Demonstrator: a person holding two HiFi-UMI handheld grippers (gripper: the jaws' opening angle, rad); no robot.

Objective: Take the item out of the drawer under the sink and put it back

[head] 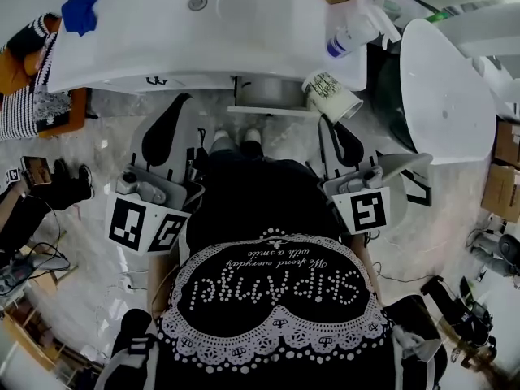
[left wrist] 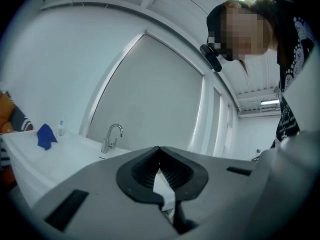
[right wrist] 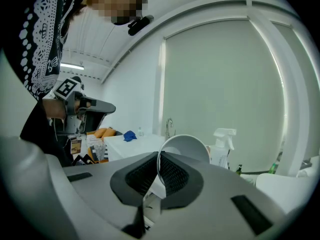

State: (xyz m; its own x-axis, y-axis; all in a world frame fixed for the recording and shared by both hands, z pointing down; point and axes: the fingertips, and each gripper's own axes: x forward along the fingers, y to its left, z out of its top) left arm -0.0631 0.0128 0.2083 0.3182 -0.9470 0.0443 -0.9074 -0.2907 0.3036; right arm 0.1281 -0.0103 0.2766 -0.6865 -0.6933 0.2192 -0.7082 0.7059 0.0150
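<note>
White sink counter [head: 146, 39] ahead; right fingers [right wrist: 176, 178] pinch paper cup [head: 331, 96], left fingers [left wrist: 142, 173] closed empty.

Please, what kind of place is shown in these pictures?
Probably a washroom mock-up in a workshop: a white sink counter with a faucet, a spray bottle, and cardboard boxes nearby on the floor.

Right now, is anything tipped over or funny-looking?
The paper cup hangs sideways in the air beside the sink, pinched by its rim in the fingers of the right gripper. Nothing looks spilled.
</note>
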